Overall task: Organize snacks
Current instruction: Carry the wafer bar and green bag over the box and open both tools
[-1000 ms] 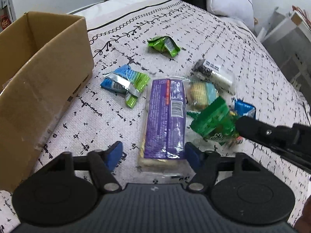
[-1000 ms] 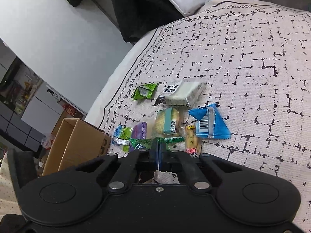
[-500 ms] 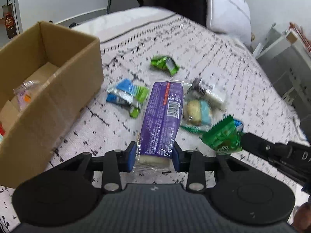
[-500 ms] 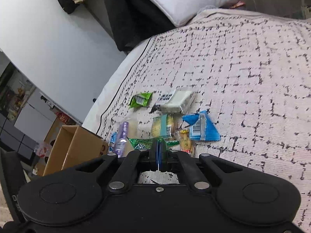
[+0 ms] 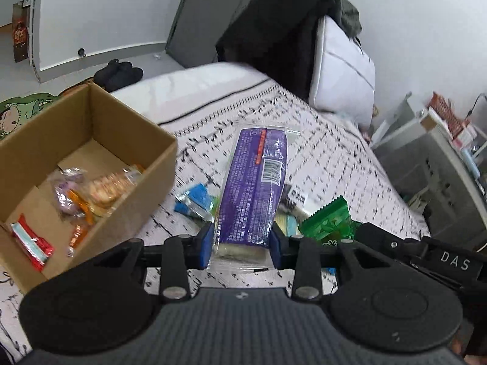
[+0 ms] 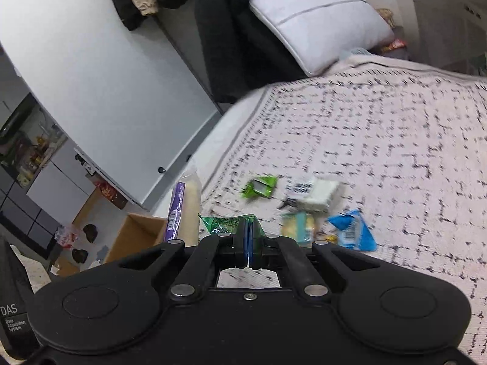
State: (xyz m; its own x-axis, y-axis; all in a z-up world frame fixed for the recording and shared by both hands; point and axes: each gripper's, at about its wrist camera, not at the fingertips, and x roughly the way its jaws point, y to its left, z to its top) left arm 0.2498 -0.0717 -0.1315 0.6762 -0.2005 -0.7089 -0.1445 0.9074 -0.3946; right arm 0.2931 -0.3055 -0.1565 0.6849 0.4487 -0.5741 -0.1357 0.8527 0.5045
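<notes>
My left gripper (image 5: 240, 245) is shut on a long purple biscuit pack (image 5: 254, 188), held above the bed and tilted up. The same purple pack (image 6: 178, 210) shows upright at the left of the right wrist view. My right gripper (image 6: 249, 240) is shut on a green snack bag (image 6: 226, 223); that green bag (image 5: 327, 222) hangs just right of the purple pack. A cardboard box (image 5: 146, 164) stands at the left with several wrapped snacks inside. On the patterned bedspread lie a small green packet (image 6: 260, 186), a white packet (image 6: 318, 196), a yellow-teal packet (image 6: 298, 226) and a blue packet (image 6: 353, 232).
A blue-and-green packet (image 5: 196, 202) lies on the bed beside the box. A white pillow (image 6: 319, 21) and dark clothes (image 5: 274, 36) sit at the bed's head. Grey shelving (image 5: 438, 164) stands to the right of the bed, floor and shoes (image 5: 118, 73) to the left.
My left gripper shut on the purple pack and lifted it off the bed, tilting it up. My right gripper rose with the green bag. The inside of the box came into view.
</notes>
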